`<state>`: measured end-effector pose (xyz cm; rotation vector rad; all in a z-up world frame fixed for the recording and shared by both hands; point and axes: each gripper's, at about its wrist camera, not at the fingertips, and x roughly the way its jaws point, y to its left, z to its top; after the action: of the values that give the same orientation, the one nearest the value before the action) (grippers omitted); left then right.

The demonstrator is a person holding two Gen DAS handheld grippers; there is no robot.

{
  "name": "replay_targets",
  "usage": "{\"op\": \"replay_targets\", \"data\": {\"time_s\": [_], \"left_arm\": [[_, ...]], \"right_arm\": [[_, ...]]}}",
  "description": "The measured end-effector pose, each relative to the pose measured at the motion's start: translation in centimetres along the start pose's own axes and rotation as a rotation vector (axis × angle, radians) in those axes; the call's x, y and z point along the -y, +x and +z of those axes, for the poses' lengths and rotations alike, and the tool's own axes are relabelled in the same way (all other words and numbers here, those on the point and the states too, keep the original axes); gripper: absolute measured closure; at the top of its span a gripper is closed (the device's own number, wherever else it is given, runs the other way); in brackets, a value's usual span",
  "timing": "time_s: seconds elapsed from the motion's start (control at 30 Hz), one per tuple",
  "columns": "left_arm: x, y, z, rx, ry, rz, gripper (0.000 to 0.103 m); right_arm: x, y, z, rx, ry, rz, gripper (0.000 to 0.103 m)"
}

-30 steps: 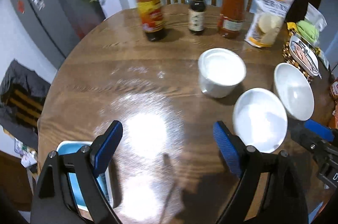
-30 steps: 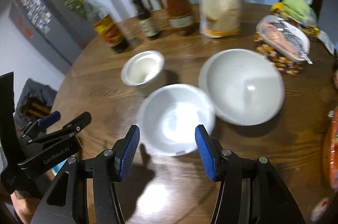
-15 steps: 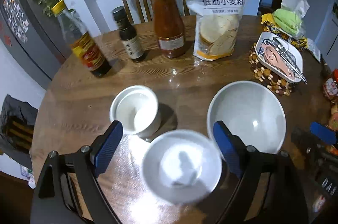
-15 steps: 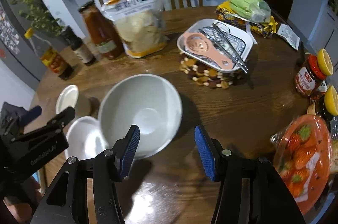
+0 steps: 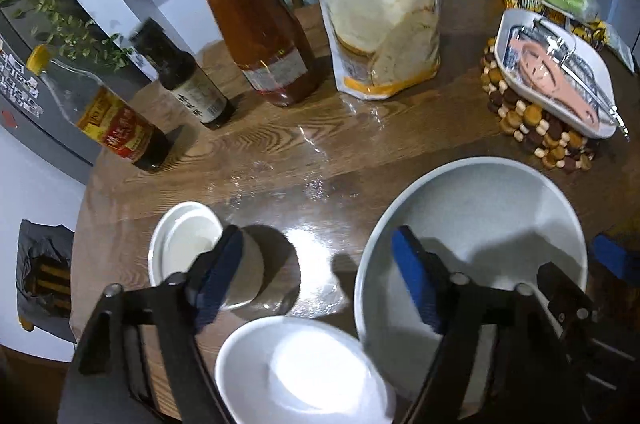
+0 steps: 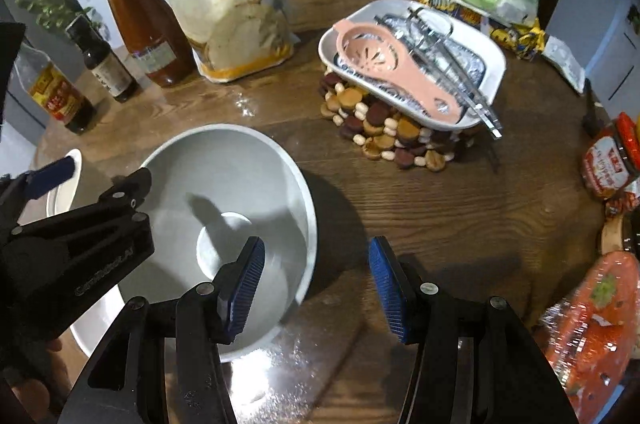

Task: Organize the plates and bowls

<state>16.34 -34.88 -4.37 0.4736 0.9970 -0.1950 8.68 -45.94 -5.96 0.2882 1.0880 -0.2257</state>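
Hovering both grippers over the dishes now, nothing held. My right gripper (image 6: 316,284) has its fingers spread wide, straddling the near rim of the big bowl (image 6: 240,184), one pad inside, one outside over the table (image 6: 400,208). My left gripper (image 5: 316,272) is spread too, above the gap between the cup (image 5: 180,244) and the big bowl, with the small bowl (image 5: 304,372) just below it. All three dishes sit close together near my edge of the table, the small bowl's rim apparently overlapping the big bowl's.

I reckon the next move is a pinch on that big bowl's rim. The risk: glazed rim, thin grip, so it may tilt or slip out. The two grippers are crowded here and could knock each other. Lifting carelessly might also bump the trivet (image 6: 384,128) with its tray (image 6: 408,64) of utensils.
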Motion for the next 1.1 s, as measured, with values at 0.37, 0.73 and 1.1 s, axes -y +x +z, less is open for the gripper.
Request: {"op": "replay_targets", "data": {"time_s": [0.37,0.73,1.1], "left_arm": [[2.3,0.7,-0.2,-0.016,0.065,-0.089,0.083],[1.6,0.5,-0.8,-0.023,0.038,-0.134,0.083],[-1.2,-3.9,-0.8,0.063,-0.006,-0.133,0.083]], "right_arm": [[-0.7,1.7,0.0,-0.029,0.009,0.045,0.087],[-1.2,0.5,0.1,-0.001,0.019,0.048,0.09],[-3.1,-4.1,0.4,0.084,-0.02,0.044,0.09]]}}
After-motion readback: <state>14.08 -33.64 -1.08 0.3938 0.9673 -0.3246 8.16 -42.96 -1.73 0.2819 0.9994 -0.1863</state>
